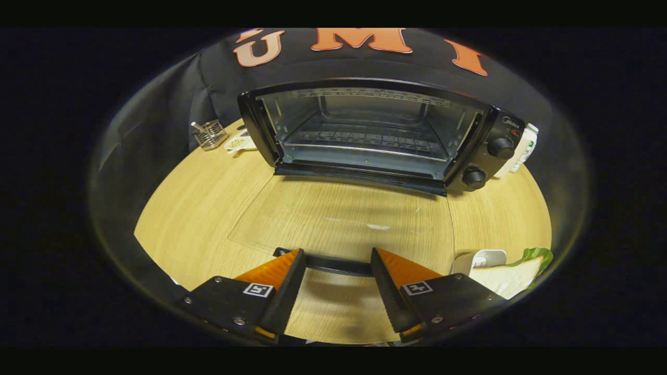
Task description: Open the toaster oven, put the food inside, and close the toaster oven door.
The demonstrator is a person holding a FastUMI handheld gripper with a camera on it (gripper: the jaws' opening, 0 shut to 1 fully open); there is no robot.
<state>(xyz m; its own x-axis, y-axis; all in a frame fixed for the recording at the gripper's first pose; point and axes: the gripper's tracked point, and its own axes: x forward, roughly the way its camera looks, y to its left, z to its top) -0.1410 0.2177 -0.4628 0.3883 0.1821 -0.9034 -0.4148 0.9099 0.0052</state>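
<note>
So the toaster oven sits well beyond the jaws with its door already swung all the way down. The glass panel lies flat over the tabletop, stretching from the oven mouth back toward the jaws. The door handle, a dark bar, runs crosswise right at the fingertips, in the gap between them. The gripper has its jaws spread wide and they aren't pinching anything, as far as I can tell the handle just sits between the tips with daylight on both sides. Makes sense to me: the door is down, so there's no reason to clamp it.

The cavity looks empty, rack bare. The food, which looks like a sandwich with a green leaf poking out, sits just to the right of the right finger, next to a small white holder. Handy spot, close to the open door. My guess is the next step is swinging right to grab it.

Beyond the jaws to the left there's a little wire basket.
</note>
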